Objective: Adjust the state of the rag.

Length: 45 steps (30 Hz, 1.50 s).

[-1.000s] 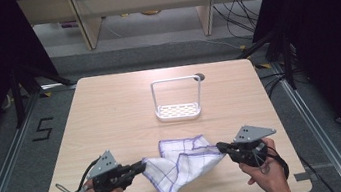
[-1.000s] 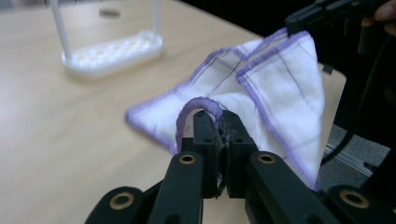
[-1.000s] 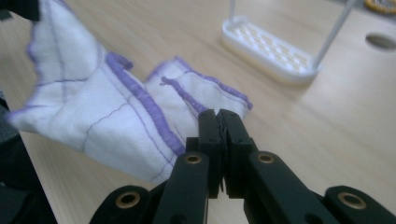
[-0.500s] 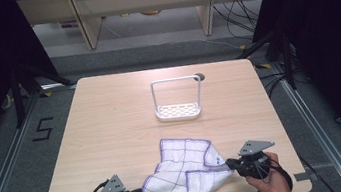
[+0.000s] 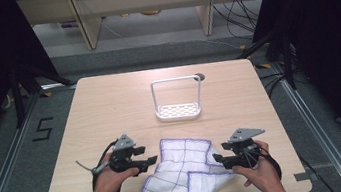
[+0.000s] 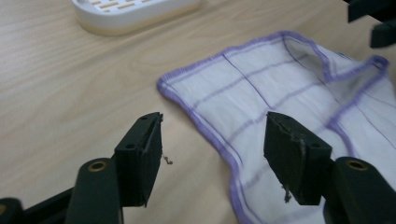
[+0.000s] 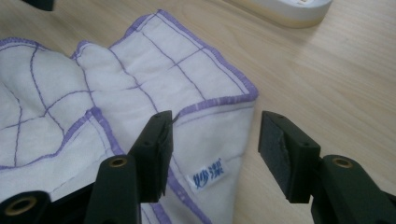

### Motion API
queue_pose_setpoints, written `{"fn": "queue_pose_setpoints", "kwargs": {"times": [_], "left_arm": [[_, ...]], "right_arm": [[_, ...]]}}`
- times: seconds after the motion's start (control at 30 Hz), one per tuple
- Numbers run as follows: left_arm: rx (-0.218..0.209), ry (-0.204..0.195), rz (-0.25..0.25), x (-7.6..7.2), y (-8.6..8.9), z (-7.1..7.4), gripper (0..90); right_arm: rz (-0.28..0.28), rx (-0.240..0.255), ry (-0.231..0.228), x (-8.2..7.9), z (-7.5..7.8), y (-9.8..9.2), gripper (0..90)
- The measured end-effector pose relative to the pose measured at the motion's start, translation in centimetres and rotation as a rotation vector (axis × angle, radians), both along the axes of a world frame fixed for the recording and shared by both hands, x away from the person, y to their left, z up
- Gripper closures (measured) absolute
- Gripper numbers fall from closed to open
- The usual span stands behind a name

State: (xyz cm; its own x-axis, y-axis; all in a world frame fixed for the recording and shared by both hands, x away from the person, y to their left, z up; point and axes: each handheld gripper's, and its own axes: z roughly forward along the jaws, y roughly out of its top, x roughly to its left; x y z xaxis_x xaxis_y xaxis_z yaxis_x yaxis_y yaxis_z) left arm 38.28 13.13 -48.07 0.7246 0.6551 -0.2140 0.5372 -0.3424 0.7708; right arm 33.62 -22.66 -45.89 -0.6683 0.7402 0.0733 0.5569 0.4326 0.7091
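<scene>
Both the left claw (image 5: 153, 162) and right claw (image 5: 218, 159) gape, just opened, off the cloth (image 5: 187, 172).

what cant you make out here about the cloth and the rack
- Cloth: its near corner is cut off by the bottom edge of the high view.
- Label on the cloth: print too small and blurred to read in the right gripper view.
- Rack: its handle is cut off by the left gripper view's top edge.

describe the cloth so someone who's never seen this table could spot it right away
On the light wooden table, look at the near edge, in front of the white wire-handled rack. The white cloth with purple grid lines and purple hem lies there loosely folded, the one soft, flat thing.
</scene>
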Motion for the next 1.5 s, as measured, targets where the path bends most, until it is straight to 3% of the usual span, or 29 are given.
{"fn": "queue_pose_setpoints", "kwargs": {"times": [0.07, 0.17, 0.2, 0.23, 0.33, 0.37, 0.47, 0.53, 0.57, 0.6, 0.63, 0.67, 0.7, 0.77, 0.93, 0.97, 1.1, 1.17, 1.27, 1.33, 1.37, 1.4, 1.43, 1.5], "left_arm": [[0.044, -0.004, -0.009, 1.5, -0.8, -0.4, 34.3], [0.027, 0.016, -0.015, 2.6, -2.0, -1.1, 33.0], [0.060, 0.004, -0.020, 2.8, -2.4, -1.3, 33.0], [0.120, -0.019, -0.028, 2.9, -3.4, -1.7, 31.4], [0.152, -0.022, -0.044, 3.1, -4.3, -2.3, 31.7], [0.177, -0.023, -0.073, 3.2, -5.0, -2.8, 36.4], [0.205, -0.047, -0.078, 3.2, -5.4, -3.2, 45.7], [0.193, -0.062, -0.098, 3.3, -5.5, -3.0, 62.0], [0.226, -0.116, -0.107, 3.2, -5.6, -2.8, 69.3], [0.226, -0.116, -0.107, 3.2, -5.6, -2.8, 75.5], [0.214, -0.120, -0.109, 3.3, -5.5, -2.8, 75.5], [0.205, -0.132, -0.104, 3.4, -5.4, -2.7, 85.2], [0.205, -0.132, -0.104, 3.4, -5.4, -2.7, 86.3], [0.208, -0.145, -0.098, 3.5, -4.9, -2.4, 87.0], [0.178, -0.165, -0.007, 4.6, -2.1, -1.3, 87.4], [0.168, -0.165, 0.010, 4.8, -1.6, -1.2, 87.5], [0.141, -0.166, 0.052, 5.3, -0.4, -0.9, 87.6], [0.136, -0.169, 0.081, 5.8, 0.6, -0.7, 87.6], [0.126, -0.162, 0.099, 6.2, 1.2, -0.8, 87.6], [0.134, -0.155, 0.104, 6.2, 1.4, -1.0, 87.6], [0.141, -0.142, 0.106, 6.3, 1.5, -1.4, 87.5], [0.141, -0.142, 0.106, 6.3, 1.5, -1.4, 87.4], [0.147, -0.130, 0.103, 6.5, 1.5, -1.9, 87.4], [0.156, -0.123, 0.108, 6.6, 1.6, -2.2, 87.3]], "right_arm": [[-0.011, -0.003, 0.038, 0.4, -0.1, 0.5, 41.3], [-0.019, -0.018, 0.049, 1.2, -0.8, 1.1, 39.7], [-0.019, -0.018, 0.049, 1.2, -0.8, 1.1, 39.7], [-0.010, -0.036, 0.063, 1.4, -1.2, 1.5, 39.1], [-0.008, -0.064, 0.085, 1.6, -1.6, 1.6, 38.9], [-0.016, -0.070, 0.109, 1.7, -1.9, 1.9, 39.2], [-0.008, -0.087, 0.112, 1.9, -2.2, 2.0, 42.8], [0.012, -0.107, 0.106, 2.1, -2.5, 2.3, 56.0], [0.022, -0.105, 0.096, 2.3, -2.6, 2.4, 64.5], [0.022, -0.105, 0.096, 2.3, -2.6, 2.4, 64.5], [0.035, -0.117, 0.083, 2.5, -2.8, 2.4, 71.2], [0.051, -0.122, 0.068, 2.9, -2.7, 2.4, 82.9], [0.055, -0.125, 0.061, 3.2, -2.6, 2.4, 85.1], [0.057, -0.124, 0.058, 3.9, -2.2, 2.3, 86.1], [0.038, -0.103, 0.053, 6.3, -1.5, 2.6, 86.6], [0.036, -0.084, 0.032, 6.9, -1.6, 2.7, 86.6], [0.015, -0.045, 0.034, 8.8, -1.4, 2.7, 86.6], [-0.011, -0.005, 0.028, 10.8, -1.5, 2.5, 86.5], [-0.025, 0.038, 0.055, 12.2, -2.0, 2.3, 85.1], [-0.033, 0.038, 0.058, 12.6, -2.4, 2.3, 81.5], [-0.067, 0.000, 0.050, 13.1, -3.2, 2.5, 72.3], [-0.067, 0.000, 0.050, 13.1, -3.2, 2.5, 72.3], [-0.106, -0.049, 0.062, 12.9, -3.1, 2.5, 63.6], [-0.117, -0.013, 0.037, 12.6, -2.5, 2.3, 61.6]]}}
